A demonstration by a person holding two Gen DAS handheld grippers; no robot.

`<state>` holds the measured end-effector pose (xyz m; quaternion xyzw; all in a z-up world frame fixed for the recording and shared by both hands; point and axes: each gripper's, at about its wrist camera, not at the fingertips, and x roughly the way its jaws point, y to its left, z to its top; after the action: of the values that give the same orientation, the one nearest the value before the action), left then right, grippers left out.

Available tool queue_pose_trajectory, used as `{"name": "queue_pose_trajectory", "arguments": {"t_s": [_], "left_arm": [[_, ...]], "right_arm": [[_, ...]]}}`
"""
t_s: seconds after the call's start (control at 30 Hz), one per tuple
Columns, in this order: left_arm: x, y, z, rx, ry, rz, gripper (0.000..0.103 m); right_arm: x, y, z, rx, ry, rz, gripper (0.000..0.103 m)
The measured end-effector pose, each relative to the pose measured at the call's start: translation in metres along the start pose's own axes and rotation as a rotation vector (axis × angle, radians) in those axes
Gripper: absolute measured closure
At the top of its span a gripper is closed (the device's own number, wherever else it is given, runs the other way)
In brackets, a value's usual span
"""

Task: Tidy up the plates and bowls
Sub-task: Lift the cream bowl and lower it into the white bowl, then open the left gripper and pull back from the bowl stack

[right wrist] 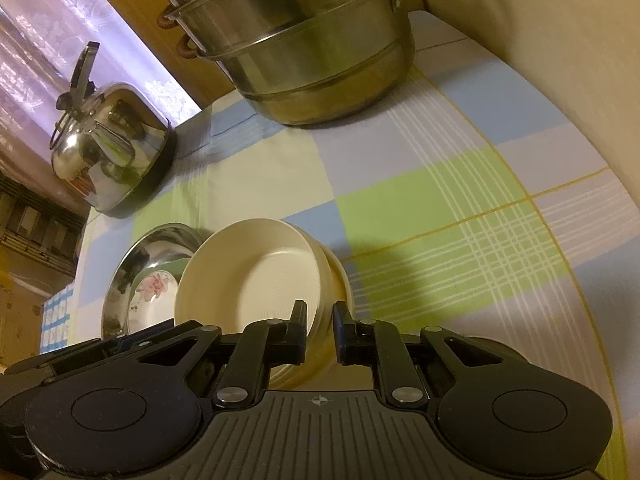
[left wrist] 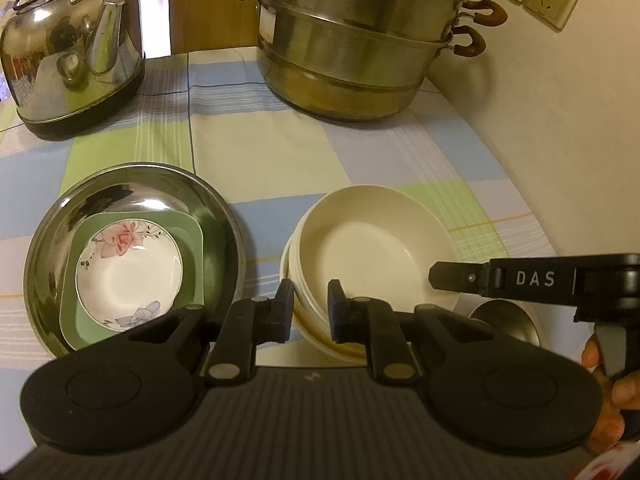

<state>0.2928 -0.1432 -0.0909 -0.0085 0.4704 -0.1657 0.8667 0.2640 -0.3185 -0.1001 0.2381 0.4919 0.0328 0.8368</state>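
Left to right, here we go. Far-left corner of the tabletop (left wrist: 280, 136): steel kettle (left wrist: 72, 52), out of play. Near the left edge sits the steel basin (left wrist: 132, 184) w/ a green square plate (left wrist: 194, 236) in it and a floral dish (left wrist: 128, 268) on top, so that nest looks done.

Centre, toward the near edge: the cream bowl stack (left wrist: 368, 256). Our left tool (left wrist: 310, 308) is pinched narrow on the stack's near-left rim, rim right between the pads. Our right tool (right wrist: 320, 328) is clamped narrow on the opposite rim; in its own view the bowl wall sits between the fingers and the stack looks tilted, though that may be the camera angle.

Just right of the stack, by the near edge, a small steel bowl (left wrist: 508, 320) sits partly hidden under the right tool. Far back, the big steamer pot (left wrist: 360, 48).

Risks, as we judge them: two thin rim grips on several nested bowls, so only the pinched ones may lift, the rest sliding out & clattering. Uneven lift between hands tips the stack. The right side could also clip that small steel bowl.
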Motion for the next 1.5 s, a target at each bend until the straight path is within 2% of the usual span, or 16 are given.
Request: {"name": "queue_pose_trajectory", "arguments": {"t_s": [0.2,0.4,0.5,0.57,0.67,0.87,1.17,1.37,1.5], "left_arm": [[0.000,0.000,-0.001,0.002,-0.011,0.006,0.085],[-0.008,-0.003,-0.004,0.014,-0.033,0.023,0.079],[-0.016,-0.006,-0.006,0.019,-0.055,0.031,0.077],[-0.025,-0.009,-0.007,0.026,-0.075,0.035,0.075],[-0.040,-0.013,-0.012,0.031,-0.099,0.045,0.068],[-0.071,-0.019,-0.038,0.025,-0.111,0.087,0.062],[-0.112,-0.014,-0.089,-0.015,-0.066,0.131,0.060],[-0.135,-0.009,-0.115,-0.018,-0.038,0.123,0.060],[-0.149,-0.006,-0.128,0.000,-0.027,0.108,0.060]], "right_arm": [[0.000,0.007,-0.005,-0.072,-0.023,-0.025,0.089],[-0.006,0.010,-0.012,-0.122,-0.065,-0.026,0.086],[-0.013,0.011,-0.017,-0.134,-0.088,-0.019,0.075],[-0.019,0.012,-0.021,-0.149,-0.113,-0.019,0.059],[-0.033,0.013,-0.032,-0.183,-0.153,-0.023,0.050],[-0.056,0.012,-0.057,-0.192,-0.169,-0.009,0.047],[-0.086,0.016,-0.106,-0.200,-0.150,-0.006,0.046],[-0.104,0.020,-0.136,-0.164,-0.117,0.006,0.046],[-0.117,0.030,-0.159,-0.164,-0.112,-0.015,0.046]]}}
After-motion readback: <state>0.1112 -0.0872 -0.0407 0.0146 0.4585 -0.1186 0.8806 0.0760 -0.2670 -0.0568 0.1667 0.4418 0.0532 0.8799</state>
